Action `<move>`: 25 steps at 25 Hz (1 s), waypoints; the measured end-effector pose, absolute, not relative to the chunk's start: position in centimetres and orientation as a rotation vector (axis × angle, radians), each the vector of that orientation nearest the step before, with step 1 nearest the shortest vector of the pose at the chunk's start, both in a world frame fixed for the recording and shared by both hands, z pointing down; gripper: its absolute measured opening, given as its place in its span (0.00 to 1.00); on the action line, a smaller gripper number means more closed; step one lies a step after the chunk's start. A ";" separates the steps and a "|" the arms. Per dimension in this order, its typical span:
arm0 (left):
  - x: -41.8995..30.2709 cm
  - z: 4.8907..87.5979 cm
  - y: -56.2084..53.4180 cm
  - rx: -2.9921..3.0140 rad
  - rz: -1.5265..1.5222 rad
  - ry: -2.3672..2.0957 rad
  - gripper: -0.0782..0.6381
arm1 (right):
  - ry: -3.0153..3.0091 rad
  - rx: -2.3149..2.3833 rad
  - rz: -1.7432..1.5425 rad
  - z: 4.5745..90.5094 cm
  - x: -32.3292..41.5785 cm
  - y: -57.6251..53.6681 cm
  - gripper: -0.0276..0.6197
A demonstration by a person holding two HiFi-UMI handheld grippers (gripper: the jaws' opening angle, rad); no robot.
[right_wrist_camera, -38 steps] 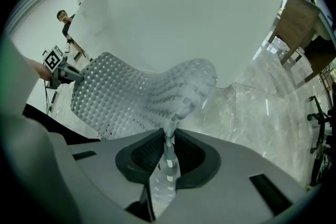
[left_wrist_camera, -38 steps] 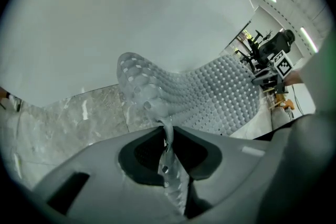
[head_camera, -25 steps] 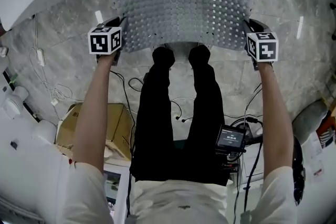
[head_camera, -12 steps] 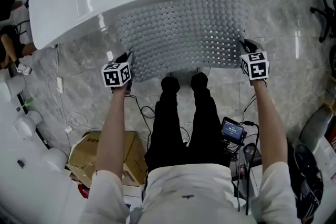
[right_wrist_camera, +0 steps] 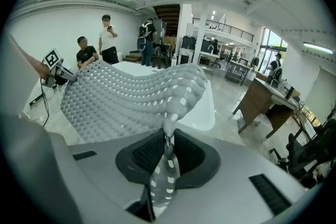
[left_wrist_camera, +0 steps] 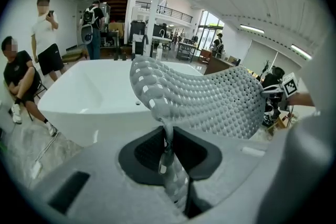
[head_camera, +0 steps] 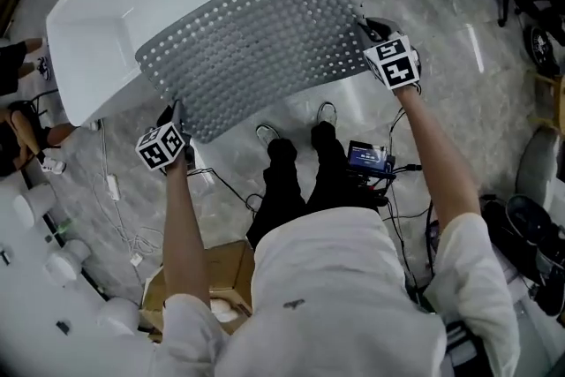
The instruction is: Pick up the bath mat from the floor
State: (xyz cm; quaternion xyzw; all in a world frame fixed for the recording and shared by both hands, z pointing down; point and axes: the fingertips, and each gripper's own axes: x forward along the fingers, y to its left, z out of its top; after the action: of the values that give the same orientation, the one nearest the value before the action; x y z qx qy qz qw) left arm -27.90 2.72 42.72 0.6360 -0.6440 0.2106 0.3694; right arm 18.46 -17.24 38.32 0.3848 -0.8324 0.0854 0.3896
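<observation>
Head view, with both claw views. The bath mat (head_camera: 256,49), a grey sheet covered in rows of studs and small holes, hangs in the air, clear of the floor (head_camera: 441,22), spread between the two claws. From above it overlaps the near rim of the white bathtub (head_camera: 97,31) and the pale marbled floor in front of it.

The left claw (head_camera: 179,116) is clamped on the mat's near left corner. In its own view the two dark pads pinch a folded strip of the mat, which rises from them and fans out to the right. The right claw (head_camera: 364,26) is clamped on the opposite end. There too the pads are pressed against a thin fold of the mat, and the sheet sweeps away to the left in a shallow curve.

The person stands between the outstretched arms, shoes (head_camera: 267,134) on the floor just below the mat's near edge. A small device with a lit screen (head_camera: 369,159) sits at the right hip. Loose cables (head_camera: 115,190) trail over the floor at left, near a cardboard box (head_camera: 225,265).
</observation>
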 end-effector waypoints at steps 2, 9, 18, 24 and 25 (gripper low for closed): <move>-28.5 39.8 2.2 1.655 0.530 -1.688 0.19 | -2.151 0.983 0.172 35.5 17.9 -17.9 0.13; -31.0 29.7 0.0 1.761 0.465 -1.828 0.19 | -2.275 1.048 0.027 24.8 15.6 -20.0 0.13; -32.8 19.0 -1.4 1.889 0.393 -1.970 0.19 | -2.387 1.168 -0.122 13.9 14.8 -20.8 0.13; -34.4 12.8 -2.3 1.953 0.338 -2.052 0.19 | -2.462 1.231 -0.178 8.3 13.6 -21.0 0.13; -34.6 11.5 -2.4 1.966 0.330 -2.066 0.19 | -2.476 1.240 -0.188 7.2 13.4 -21.0 0.13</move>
State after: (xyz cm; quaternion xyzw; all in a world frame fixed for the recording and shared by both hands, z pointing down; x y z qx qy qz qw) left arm -34.64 -2.43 11.55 0.6785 -0.7130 0.1139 0.1352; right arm 13.36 -21.02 7.18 0.4393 -0.8771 -0.0666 0.1822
